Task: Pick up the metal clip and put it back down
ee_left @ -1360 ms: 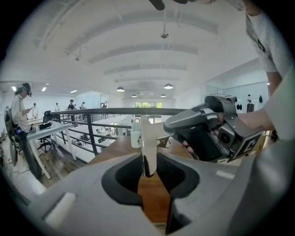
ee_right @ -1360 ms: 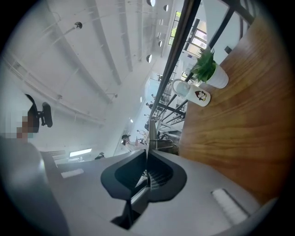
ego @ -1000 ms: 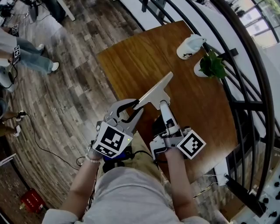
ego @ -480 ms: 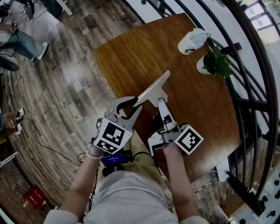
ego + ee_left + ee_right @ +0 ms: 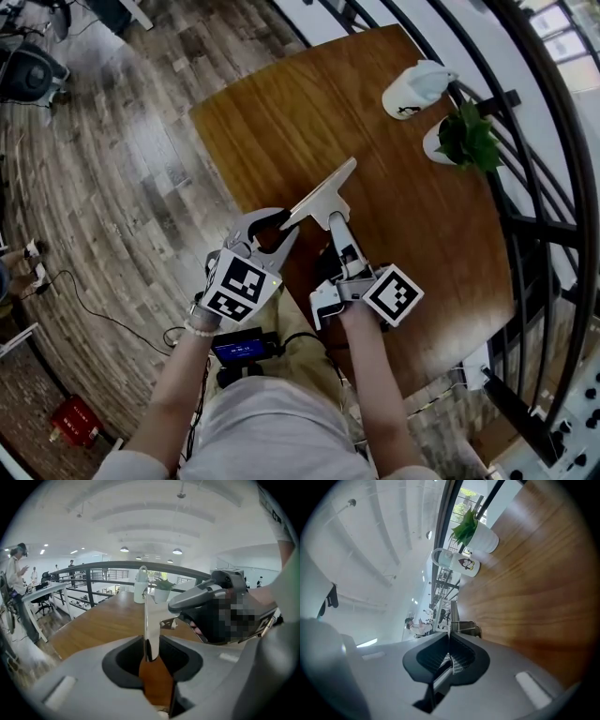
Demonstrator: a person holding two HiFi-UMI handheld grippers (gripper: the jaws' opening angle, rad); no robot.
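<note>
Head view, looking steeply down: metal clip (image 5: 323,192), a flat pale T-shaped piece, held over the near left part of the wooden tabletop (image 5: 422,244), long bar slanting from lower left to upper right, contact with the wood not to be told. Clamped at the bar's lower-left end by the left gripper (image 5: 286,222), curved jaws closing in from the left side. Clamped at the short stem by the right gripper (image 5: 335,222), reaching up from below, jaws together on the metal. Both grippers side by side, close but apart, each with its marker cube (image 5: 241,292) at the rear. At the tabletop's far right corner, a white mug (image 5: 412,89) with a dark print, and just beside it a small green plant (image 5: 464,139) in a white pot. Black railing (image 5: 525,225) curving past the tabletop's right edge; plank floor (image 5: 122,178) to the left.

Left gripper view: clip's thin edge upright between the two jaws, both pressed against it, brown tabletop beyond, mug and plant at the far end. Right gripper view: jaws shut on a thin strip of the clip, wood grain filling the right side, mug and plant at the top
</note>
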